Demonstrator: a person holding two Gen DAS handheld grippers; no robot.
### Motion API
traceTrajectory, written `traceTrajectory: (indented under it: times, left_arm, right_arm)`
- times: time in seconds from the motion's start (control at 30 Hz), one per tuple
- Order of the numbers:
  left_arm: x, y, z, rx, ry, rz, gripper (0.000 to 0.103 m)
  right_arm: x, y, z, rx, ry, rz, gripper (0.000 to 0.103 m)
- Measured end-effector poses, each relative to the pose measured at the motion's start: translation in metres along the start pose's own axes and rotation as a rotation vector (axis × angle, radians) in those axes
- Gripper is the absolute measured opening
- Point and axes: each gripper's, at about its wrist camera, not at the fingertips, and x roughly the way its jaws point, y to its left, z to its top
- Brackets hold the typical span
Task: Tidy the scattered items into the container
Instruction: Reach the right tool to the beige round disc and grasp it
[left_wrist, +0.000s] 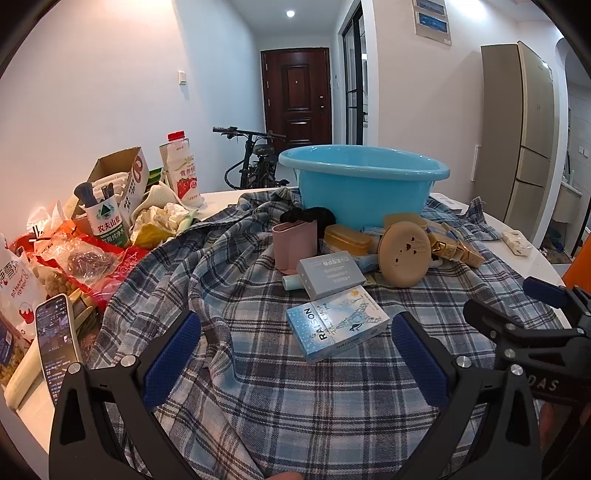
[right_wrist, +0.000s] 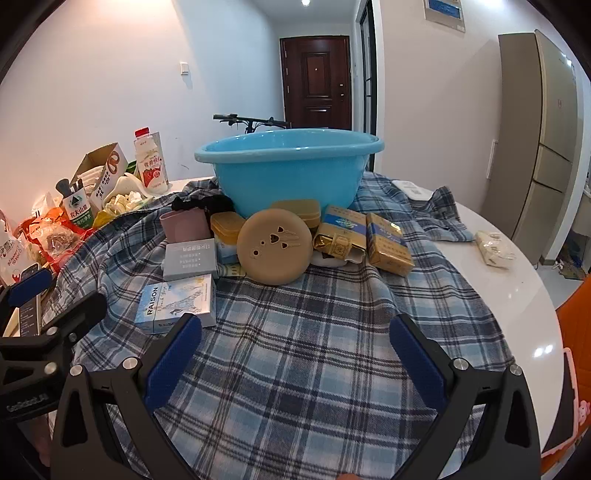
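Home apt: fridge (left_wrist: 532, 129), front door (left_wrist: 297, 94), bike (left_wrist: 255, 158) in hallway.

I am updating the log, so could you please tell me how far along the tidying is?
Nothing looks done yet: no item shows above the rim of the blue basin, though its inside is hidden. Nothing is in hand; the left tongs and right tongs are open and empty. Left on the plaid cloth: the RAISON box, grey box, round tan case, pink holder and gold packs.
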Motion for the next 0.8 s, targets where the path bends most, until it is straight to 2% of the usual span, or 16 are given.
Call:
traceTrajectory:
  times: [0.33, 0.63, 0.8]
  left_arm:
    - [0.014, 0.010, -0.002, -0.022, 0.016, -0.017, 0.103]
    - [0.029, 0.021, -0.004, -0.044, 0.038, -0.042, 0.103]
    - [0.037, 0.026, -0.003, -0.055, 0.049, -0.053, 0.103]
  right_arm:
    - [0.032, 0.004, 0.033, -0.053, 0.046, 0.043, 0.103]
    - [0.110, 0.009, 0.062, -0.030, 0.147, 0.090, 0.103]
    - [0.126, 0.019, 0.064, -0.063, 0.149, 0.068, 0.103]
